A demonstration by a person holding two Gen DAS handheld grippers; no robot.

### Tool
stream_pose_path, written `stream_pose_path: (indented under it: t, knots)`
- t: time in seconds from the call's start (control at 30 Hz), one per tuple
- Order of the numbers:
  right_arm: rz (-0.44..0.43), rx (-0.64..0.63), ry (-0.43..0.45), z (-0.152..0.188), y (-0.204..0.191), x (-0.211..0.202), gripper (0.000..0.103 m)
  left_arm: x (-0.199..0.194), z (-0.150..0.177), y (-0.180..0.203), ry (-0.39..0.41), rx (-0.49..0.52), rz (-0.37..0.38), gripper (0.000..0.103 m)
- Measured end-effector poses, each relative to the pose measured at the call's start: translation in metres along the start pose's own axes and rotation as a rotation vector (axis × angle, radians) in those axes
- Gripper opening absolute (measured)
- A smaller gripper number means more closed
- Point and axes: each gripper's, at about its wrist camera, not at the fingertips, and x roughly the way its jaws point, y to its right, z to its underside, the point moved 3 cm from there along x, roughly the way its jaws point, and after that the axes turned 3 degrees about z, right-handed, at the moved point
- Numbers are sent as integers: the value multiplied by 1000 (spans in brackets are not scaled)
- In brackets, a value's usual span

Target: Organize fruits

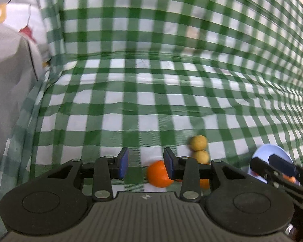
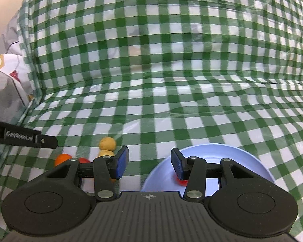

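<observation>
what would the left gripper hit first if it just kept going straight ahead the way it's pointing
Probably nothing but cloth. The left gripper is open and empty; the orange lies low by its right finger, the two yellow fruits further right. Straight ahead is only the green checked cloth, though depth is unclear.

Both wrist views sit low, facing forward; they share the yellow fruits [image 1: 199, 142] and plate [image 2: 242, 153].

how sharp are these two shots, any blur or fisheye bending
Left wrist view: the green checked cloth smears toward the upper right, the two yellow fruits look soft, and the check lines bow strongly at the edges. Right wrist view: crisper overall, glare streaks on the cloth's glossy surface, the blue plate is fairly clear, and the checks curve the same way.
</observation>
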Motion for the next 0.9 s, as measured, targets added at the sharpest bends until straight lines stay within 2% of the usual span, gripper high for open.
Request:
stream_pose_path:
  t: [0.2,0.43,0.73,0.9]
  knots:
    - [-75,-28,-29,6,-19,8,49,6,0,-9,-25,-43,28,41]
    - [-117,-40,-67,10,-32,22,49,11,7,-7,-53,-67,47,42]
    - [-128,-51,-115,14,-45,36,49,22,10,7,-63,-67,76,42]
    - [-117,-64,-140,18,-52,45,48,23,6,12,-36,-60,127,42]
